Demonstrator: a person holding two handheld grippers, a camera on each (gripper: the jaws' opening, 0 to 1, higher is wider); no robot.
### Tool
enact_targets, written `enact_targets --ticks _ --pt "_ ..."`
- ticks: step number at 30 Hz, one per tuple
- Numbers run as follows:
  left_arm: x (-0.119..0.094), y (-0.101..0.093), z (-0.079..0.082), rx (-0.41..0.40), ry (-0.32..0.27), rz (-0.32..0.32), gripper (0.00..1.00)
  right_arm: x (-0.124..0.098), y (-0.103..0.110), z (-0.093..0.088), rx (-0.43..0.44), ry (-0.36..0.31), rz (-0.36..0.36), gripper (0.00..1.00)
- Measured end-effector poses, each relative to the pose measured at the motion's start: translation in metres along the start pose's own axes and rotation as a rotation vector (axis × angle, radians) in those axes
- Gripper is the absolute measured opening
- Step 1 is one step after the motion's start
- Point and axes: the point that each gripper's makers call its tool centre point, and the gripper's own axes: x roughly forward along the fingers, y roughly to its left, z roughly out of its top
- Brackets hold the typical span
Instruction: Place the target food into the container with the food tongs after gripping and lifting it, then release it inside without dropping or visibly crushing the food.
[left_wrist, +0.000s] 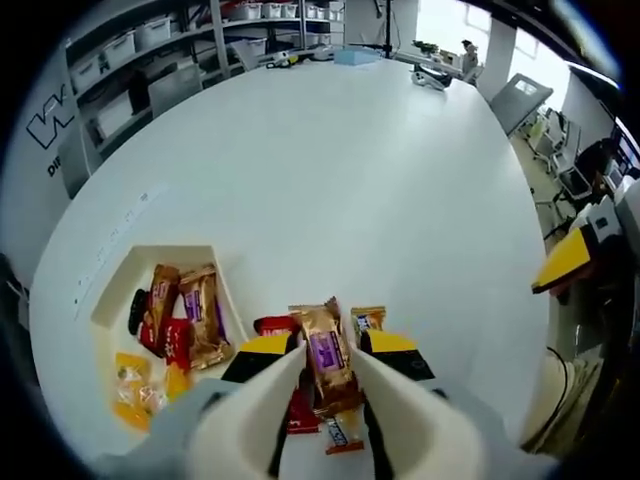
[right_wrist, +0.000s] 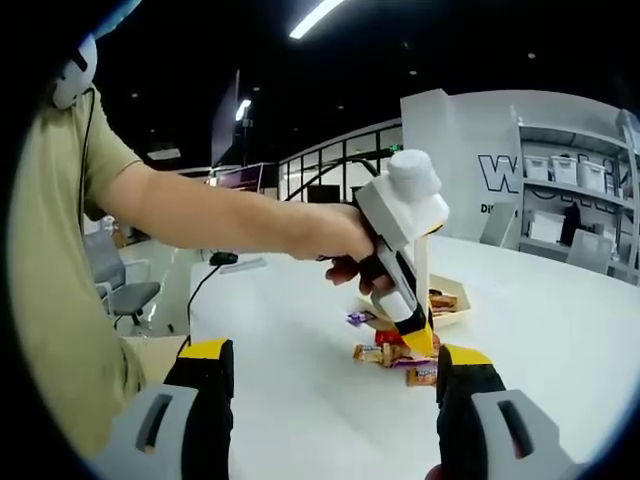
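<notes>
Snack bar (left_wrist: 327, 357) in a gold wrapper sits clamped between the left tongs (left_wrist: 326, 362), above a small pile of snacks (left_wrist: 335, 425) on the white counter (left_wrist: 340, 170), right of the container (left_wrist: 112, 290). The right tongs (right_wrist: 333, 372) stand apart, holding nothing.

The white surface (left_wrist: 330, 170) stretches away to shelving (left_wrist: 130, 60) stocked with pale storage bins (left_wrist: 120, 45). A grey office chair (left_wrist: 520, 100) stands at the far edge. Another chair (right_wrist: 115, 280) sits beside the surface, under a ceiling light strip (right_wrist: 318, 17).
</notes>
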Motion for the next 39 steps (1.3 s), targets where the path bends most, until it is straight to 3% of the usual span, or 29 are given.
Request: enact_targets --ticks 12,28,39 --pt "0.002 0.002 0.003 0.013 -0.004 0.022 0.25 0.0 -0.001 -0.001 0.003 0.0 -0.001 0.83" --pt "-0.004 -0.006 -0.01 0.032 0.021 -0.012 0.25 0.0 0.001 -0.002 0.009 -0.001 0.0 0.83" --pt "-0.004 -0.004 -0.002 0.043 0.005 -0.011 0.25 0.001 0.001 -0.002 0.008 0.0 -0.001 0.83"
